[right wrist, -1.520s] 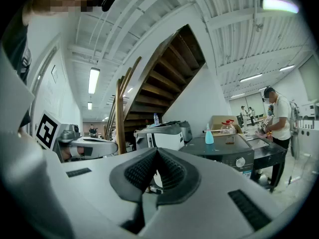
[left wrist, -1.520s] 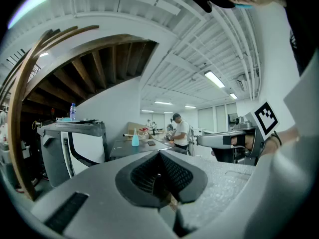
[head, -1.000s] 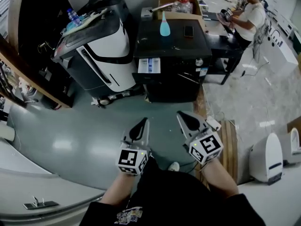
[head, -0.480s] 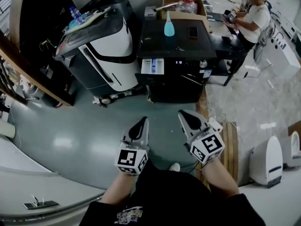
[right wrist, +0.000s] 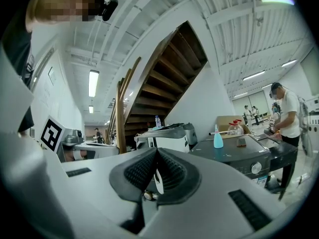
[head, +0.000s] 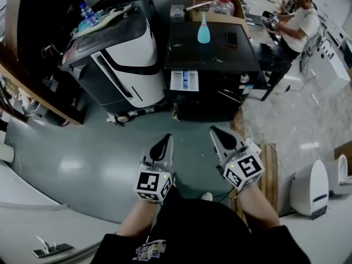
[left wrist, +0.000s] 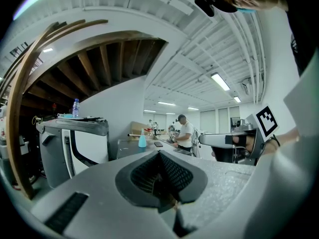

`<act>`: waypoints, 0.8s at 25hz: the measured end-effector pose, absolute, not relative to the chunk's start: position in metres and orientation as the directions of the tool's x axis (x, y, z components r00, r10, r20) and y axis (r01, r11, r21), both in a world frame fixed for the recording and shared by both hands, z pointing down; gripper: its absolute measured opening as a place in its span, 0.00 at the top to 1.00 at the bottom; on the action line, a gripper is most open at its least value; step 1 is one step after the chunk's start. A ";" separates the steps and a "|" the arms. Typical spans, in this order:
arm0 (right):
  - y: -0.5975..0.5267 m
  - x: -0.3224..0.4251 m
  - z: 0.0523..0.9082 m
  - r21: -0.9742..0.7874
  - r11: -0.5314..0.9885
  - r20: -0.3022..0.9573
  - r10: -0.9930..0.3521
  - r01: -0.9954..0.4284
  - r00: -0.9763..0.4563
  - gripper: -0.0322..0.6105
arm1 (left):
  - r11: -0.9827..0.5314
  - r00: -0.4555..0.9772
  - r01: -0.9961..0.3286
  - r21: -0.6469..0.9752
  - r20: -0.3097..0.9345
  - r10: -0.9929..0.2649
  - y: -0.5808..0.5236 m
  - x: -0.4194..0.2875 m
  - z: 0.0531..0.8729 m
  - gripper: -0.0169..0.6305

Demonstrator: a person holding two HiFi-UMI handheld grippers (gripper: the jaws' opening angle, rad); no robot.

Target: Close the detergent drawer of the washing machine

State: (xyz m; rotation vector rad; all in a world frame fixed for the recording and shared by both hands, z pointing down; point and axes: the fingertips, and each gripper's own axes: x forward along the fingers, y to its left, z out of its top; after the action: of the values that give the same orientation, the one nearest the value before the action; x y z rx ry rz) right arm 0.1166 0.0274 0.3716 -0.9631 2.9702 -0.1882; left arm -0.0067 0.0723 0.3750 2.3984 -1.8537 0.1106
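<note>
Holding left claw (head: 165,143) and right claw (head: 215,132) clenched shut, empty, side by side over the grey floor (head: 82,158). Well apart from the black washing machine (head: 212,54) ahead. Detergent drawer (head: 184,80) pulled out at the upper left of the machine front, white, untouched. On the machine top: blue bottle (head: 204,33) upright, phone (head: 231,38) lying flat beside it.

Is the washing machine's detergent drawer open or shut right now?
Open. In the head view the detergent drawer juts out from the dark washing machine, its white tray and blue insert showing from above.
</note>
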 end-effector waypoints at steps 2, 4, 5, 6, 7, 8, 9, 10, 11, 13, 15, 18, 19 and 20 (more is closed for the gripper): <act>0.018 0.104 0.371 -0.116 0.798 0.028 -0.593 -0.591 -0.805 0.95 | -0.255 0.258 -0.966 0.043 0.124 -0.958 0.063 -0.022 0.375 0.97; 0.009 0.090 0.371 -0.114 0.793 0.030 -0.600 -0.599 -0.799 0.95 | -0.263 0.266 -0.964 0.042 0.126 -0.956 0.052 -0.038 0.376 0.97; 0.004 0.083 0.370 -0.113 0.789 0.031 -0.604 -0.603 -0.796 0.95 | -0.269 0.272 -0.962 0.043 0.129 -0.954 0.047 -0.045 0.377 0.97; 0.000 0.076 0.370 -0.112 0.786 0.032 -0.609 -0.608 -0.793 0.94 | -0.275 0.278 -0.961 0.045 0.131 -0.952 0.042 -0.053 0.377 0.97; -0.005 0.070 0.370 -0.112 0.782 0.033 -0.614 -0.613 -0.789 0.94 | -0.281 0.285 -0.959 0.047 0.133 -0.949 0.037 -0.060 0.378 0.97; -0.010 0.064 0.369 -0.112 0.778 0.033 -0.619 -0.618 -0.785 0.94 | -0.287 0.291 -0.957 0.048 0.135 -0.947 0.031 -0.067 0.379 0.97; -0.015 0.058 0.369 -0.112 0.773 0.034 -0.625 -0.624 -0.780 0.93 | -0.294 0.298 -0.954 0.049 0.136 -0.945 0.025 -0.073 0.380 0.97; -0.020 0.053 0.369 -0.111 0.769 0.035 -0.631 -0.630 -0.775 0.93 | -0.302 0.306 -0.952 0.051 0.137 -0.942 0.019 -0.080 0.381 0.97; -0.025 0.047 0.369 -0.110 0.763 0.036 -0.637 -0.637 -0.770 0.93 | -0.309 0.314 -0.949 0.053 0.138 -0.939 0.013 -0.086 0.382 0.97; -0.034 0.037 0.369 -0.105 0.752 0.040 -0.651 -0.651 -0.758 0.93 | -0.326 0.331 -0.944 0.060 0.138 -0.933 0.001 -0.098 0.384 0.97; -0.044 0.028 0.369 -0.102 0.740 0.043 -0.664 -0.665 -0.746 0.92 | -0.341 0.347 -0.938 0.064 0.137 -0.928 -0.010 -0.110 0.385 0.97; -0.056 0.015 0.371 -0.103 0.720 0.050 -0.685 -0.686 -0.727 0.91 | -0.363 0.369 -0.929 0.064 0.128 -0.921 -0.025 -0.126 0.385 0.97; -0.060 0.011 0.372 -0.104 0.713 0.052 -0.692 -0.693 -0.720 0.91 | -0.371 0.376 -0.926 0.063 0.125 -0.918 -0.030 -0.131 0.385 0.97; -0.063 0.006 0.372 -0.104 0.706 0.053 -0.699 -0.700 -0.713 0.90 | -0.378 0.383 -0.923 0.063 0.123 -0.915 -0.034 -0.135 0.385 0.97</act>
State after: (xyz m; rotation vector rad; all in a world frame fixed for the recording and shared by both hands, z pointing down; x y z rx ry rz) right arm 0.0064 -0.0632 0.3723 -1.1935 2.9109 -0.1838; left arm -0.1354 -0.0339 0.3851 2.5104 -1.6772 0.1022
